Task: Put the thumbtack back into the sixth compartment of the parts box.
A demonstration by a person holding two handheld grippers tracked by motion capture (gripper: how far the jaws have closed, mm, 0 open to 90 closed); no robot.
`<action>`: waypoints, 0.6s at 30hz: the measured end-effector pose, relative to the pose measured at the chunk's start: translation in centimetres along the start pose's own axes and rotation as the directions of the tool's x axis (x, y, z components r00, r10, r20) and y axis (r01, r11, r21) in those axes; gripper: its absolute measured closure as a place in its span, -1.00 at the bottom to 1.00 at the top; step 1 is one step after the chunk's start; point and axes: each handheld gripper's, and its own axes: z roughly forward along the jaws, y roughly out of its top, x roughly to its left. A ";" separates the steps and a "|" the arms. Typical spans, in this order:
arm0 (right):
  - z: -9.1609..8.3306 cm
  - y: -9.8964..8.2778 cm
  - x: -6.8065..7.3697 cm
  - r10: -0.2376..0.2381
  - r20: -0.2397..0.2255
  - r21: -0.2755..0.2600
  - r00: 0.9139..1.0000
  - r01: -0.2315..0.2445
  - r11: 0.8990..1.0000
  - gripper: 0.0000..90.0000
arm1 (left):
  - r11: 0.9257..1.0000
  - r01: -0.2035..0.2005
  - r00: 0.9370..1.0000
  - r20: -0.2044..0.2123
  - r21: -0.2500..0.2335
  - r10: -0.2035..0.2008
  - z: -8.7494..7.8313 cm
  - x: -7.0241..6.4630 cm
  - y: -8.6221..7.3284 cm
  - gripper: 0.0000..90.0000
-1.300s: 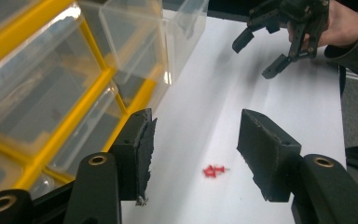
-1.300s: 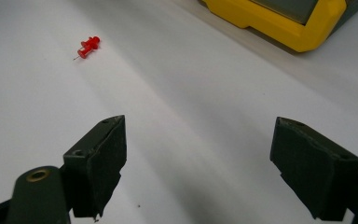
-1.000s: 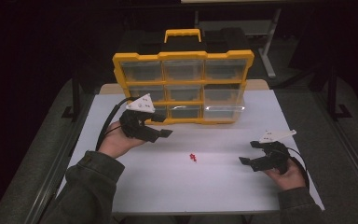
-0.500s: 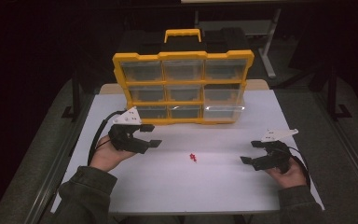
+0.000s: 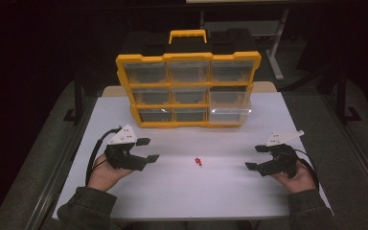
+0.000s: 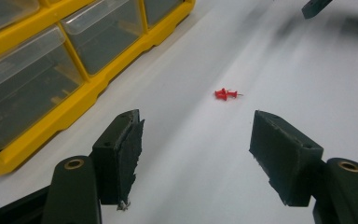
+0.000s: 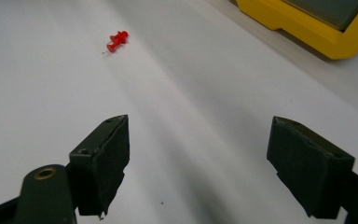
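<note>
Your yellow organiser [image 5: 188, 88] stands upright at the far middle of the white table [image 5: 182, 191], 3 rows of 3 clear plastic drawers facing you, black carry handle framed in yellow on top. It blocks the far side; nothing else stands on the tabletop between your hands.

The red push pins [image 5: 198, 161] lie on bare table between your 2 grippers, near the middle, well clear of the organiser's base. In the left gripper view they [image 6: 225, 94] sit ahead of the jaws, apart from both pads; small glossy plastic heads, a thin metal point showing.

Your left gripper [image 5: 146, 150] hovers at the left of the table, jaws wide with nothing between them, and they have just been opening further. Pads are black, rubbery, frayed at the edges. The organiser's lower yellow rim runs close on its far side.

Your right gripper [image 5: 256, 158] sits at the right, jaws spread wide, empty, the pins [image 7: 116, 40] off ahead of it.

Table surface is smooth, matte white. The left and right edges drop off just outside each hand; the near edge lies under your sleeves. Open room runs across the whole middle strip
</note>
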 end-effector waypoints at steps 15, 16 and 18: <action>-0.9 3.1 1.4 -0.045 -0.055 0.020 0.997 0.046 0.999 -0.53 | 0.999 0.038 0.999 -0.032 0.021 -0.038 -0.1 -0.4 -3.2 -0.27; -0.9 3.1 1.4 -0.045 -0.055 0.020 0.997 0.046 0.999 -0.53 | 0.999 0.038 0.999 -0.032 0.021 -0.038 -0.1 -0.4 -3.2 -0.28; -0.6 3.9 1.8 -0.054 -0.069 0.023 0.996 0.055 0.998 -0.47 | 0.999 0.048 0.999 -0.028 0.024 -0.047 -0.1 -0.6 -3.5 -0.28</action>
